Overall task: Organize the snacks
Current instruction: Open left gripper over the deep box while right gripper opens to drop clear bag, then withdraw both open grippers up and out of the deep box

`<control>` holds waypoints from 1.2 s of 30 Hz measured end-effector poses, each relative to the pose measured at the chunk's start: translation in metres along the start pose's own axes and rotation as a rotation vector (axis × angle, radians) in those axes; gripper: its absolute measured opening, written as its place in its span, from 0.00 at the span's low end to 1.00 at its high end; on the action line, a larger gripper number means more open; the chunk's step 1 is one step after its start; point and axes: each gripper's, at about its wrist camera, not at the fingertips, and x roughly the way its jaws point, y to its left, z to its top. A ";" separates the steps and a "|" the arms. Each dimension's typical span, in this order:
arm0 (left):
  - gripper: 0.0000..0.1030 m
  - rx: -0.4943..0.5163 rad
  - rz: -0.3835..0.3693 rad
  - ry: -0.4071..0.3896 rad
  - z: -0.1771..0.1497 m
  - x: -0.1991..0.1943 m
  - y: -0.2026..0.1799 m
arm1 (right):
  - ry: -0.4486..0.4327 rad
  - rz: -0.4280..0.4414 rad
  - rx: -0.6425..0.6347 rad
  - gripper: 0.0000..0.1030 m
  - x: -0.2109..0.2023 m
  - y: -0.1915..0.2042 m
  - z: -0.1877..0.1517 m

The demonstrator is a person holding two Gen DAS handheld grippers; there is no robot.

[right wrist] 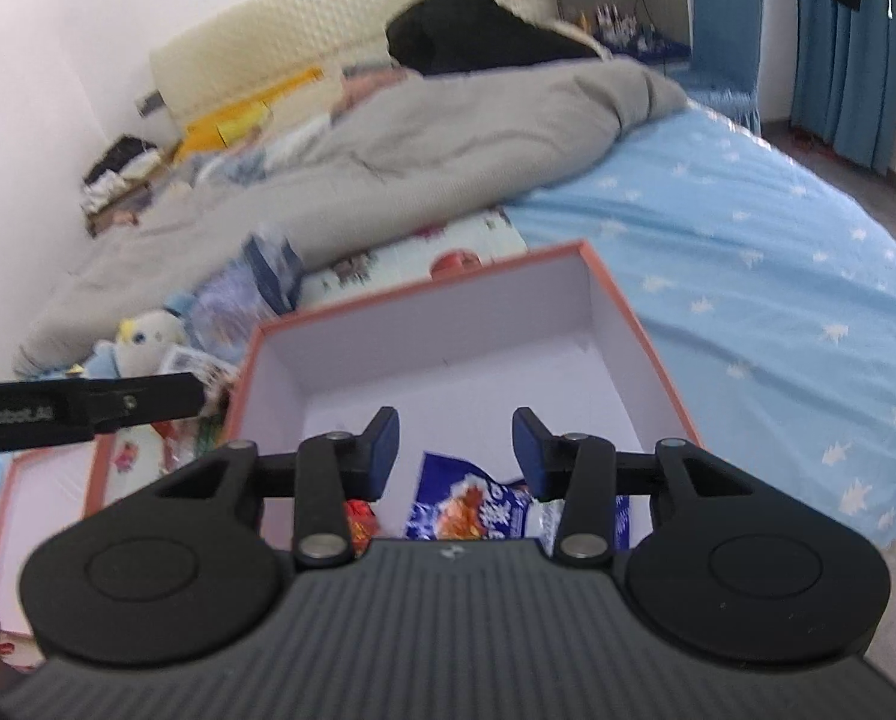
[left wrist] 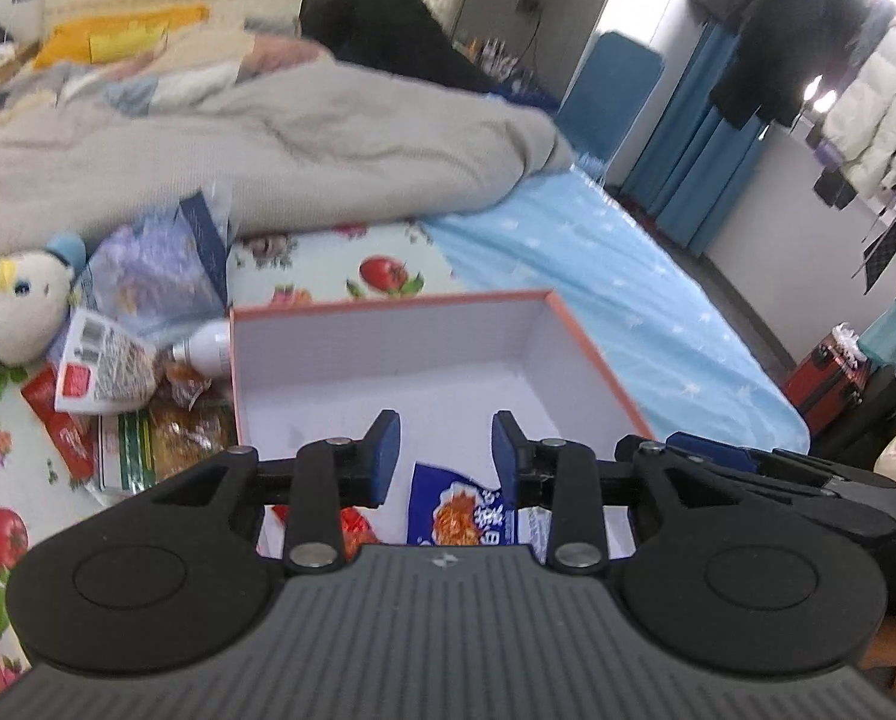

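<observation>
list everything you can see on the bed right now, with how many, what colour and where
box: one, white inside with orange rim, open, on the floral cloth
blue snack packet: one, blue and white, on the box floor at its near end
red snack packet: one, red, in the box left of the blue one
loose snack packets: a pile, count unclear, mixed colours, left of the box
white bottle: one, lying against the box's left wall
plush toy: one, white and pale blue, far left
blanket: one, grey, heaped behind the box
sheet: one, light blue with white marks, right of the box
left tongs: open, above the blue packet
right tongs: open, above the same packet
</observation>
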 end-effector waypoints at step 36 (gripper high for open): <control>0.38 -0.073 0.109 -0.134 -0.084 -0.115 0.072 | -0.151 0.095 -0.117 0.43 -0.061 0.089 -0.065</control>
